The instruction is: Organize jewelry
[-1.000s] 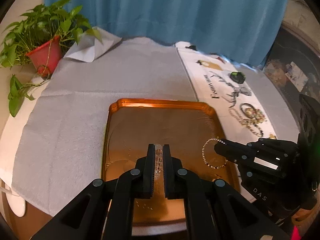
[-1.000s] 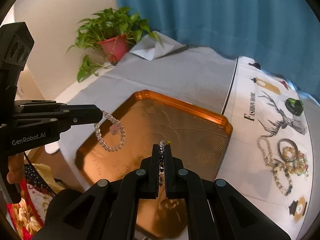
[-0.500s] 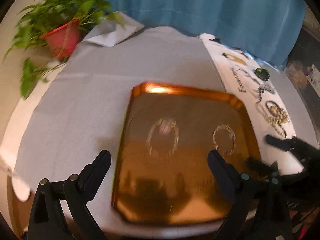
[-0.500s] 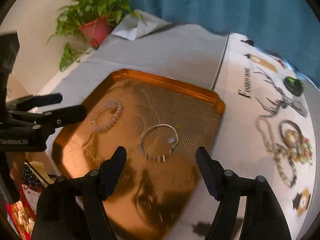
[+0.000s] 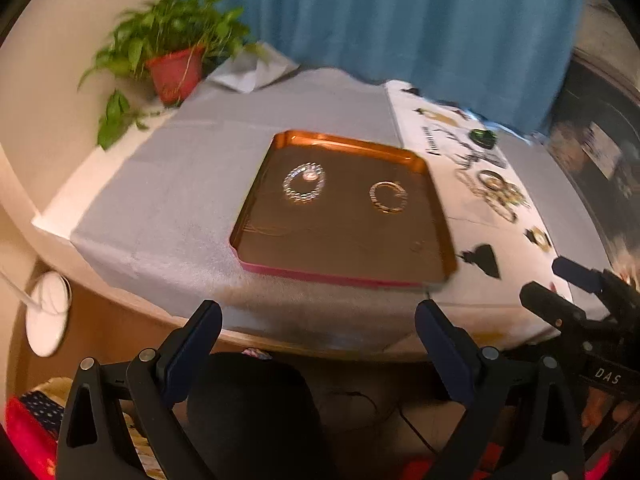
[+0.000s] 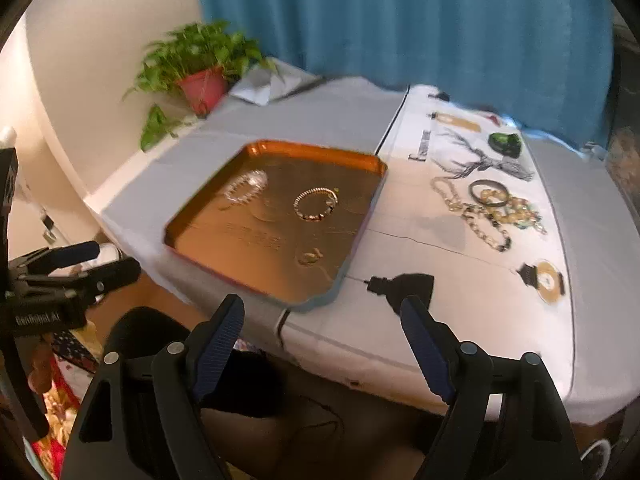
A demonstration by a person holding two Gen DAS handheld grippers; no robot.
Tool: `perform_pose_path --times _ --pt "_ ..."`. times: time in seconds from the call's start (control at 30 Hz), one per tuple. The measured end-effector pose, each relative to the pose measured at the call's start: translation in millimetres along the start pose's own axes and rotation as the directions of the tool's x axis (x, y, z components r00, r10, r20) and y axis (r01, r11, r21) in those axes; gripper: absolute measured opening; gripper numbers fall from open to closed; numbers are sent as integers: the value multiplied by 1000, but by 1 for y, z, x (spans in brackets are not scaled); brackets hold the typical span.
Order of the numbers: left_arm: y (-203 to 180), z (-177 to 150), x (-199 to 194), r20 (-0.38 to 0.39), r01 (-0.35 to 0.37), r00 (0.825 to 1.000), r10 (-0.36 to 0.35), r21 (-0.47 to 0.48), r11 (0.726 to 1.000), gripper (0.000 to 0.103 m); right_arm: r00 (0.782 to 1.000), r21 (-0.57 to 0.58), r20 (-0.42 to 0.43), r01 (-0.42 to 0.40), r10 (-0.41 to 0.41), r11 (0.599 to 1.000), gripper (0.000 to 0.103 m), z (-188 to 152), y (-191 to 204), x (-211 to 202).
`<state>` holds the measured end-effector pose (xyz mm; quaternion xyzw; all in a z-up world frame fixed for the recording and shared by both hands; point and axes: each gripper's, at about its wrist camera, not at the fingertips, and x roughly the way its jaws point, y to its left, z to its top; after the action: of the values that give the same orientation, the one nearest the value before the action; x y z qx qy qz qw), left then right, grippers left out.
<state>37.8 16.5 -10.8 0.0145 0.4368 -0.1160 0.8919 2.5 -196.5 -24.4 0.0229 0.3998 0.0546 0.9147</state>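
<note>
Tongs, left: left gripper (image 5: 318, 322), black with dark blue pads, stood spread wide, nothing between its jaws and nothing touched; it hung off the near edge of the table, at six o'clock from the tray.
Tongs, right: right gripper (image 6: 322, 316), of the same build, had its jaws opening, with nothing between them and nothing touched; it too hung beyond the table's near edge.
Tray: shallow copper-coloured metal tray (image 5: 430, 184) with clipped corners lay flat on the grey cloth (image 5: 168, 196).
Clear bracelet: clear-beaded bracelet with a pink charm (image 5: 305, 182) lay in the tray, toward ten o'clock of its floor.
Gold bracelet: thin gold-and-dark chain bracelet (image 5: 387, 197) lay in the tray at about two o'clock, well apart from the beaded one.
Small piece: small gold item (image 6: 309, 258) rested near the tray's near edge; too blurred to tell what kind.
Loose jewelry: tangled heap of gold chains and bangles (image 6: 490, 210) lay on the white printed cloth (image 6: 452, 292), at three o'clock from the tray.
Green item: dark green glossy piece (image 6: 505, 144) sat at one o'clock, near the blue curtain (image 6: 400, 20).
Plant: leafy green plant in a red pot (image 5: 176, 74) stood at eleven o'clock.
</note>
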Motion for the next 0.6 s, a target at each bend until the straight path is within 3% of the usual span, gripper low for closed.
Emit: perform_pose_path --times 0.3,0.6 --pt "-33 -26 -58 84 -9 996 3 72 997 96 996 13 89 3 -4 1000 82 -33 9 -66" --pt "-44 -32 -85 134 -18 991 7 83 996 96 989 11 149 -2 1 1000 83 -46 11 -102"
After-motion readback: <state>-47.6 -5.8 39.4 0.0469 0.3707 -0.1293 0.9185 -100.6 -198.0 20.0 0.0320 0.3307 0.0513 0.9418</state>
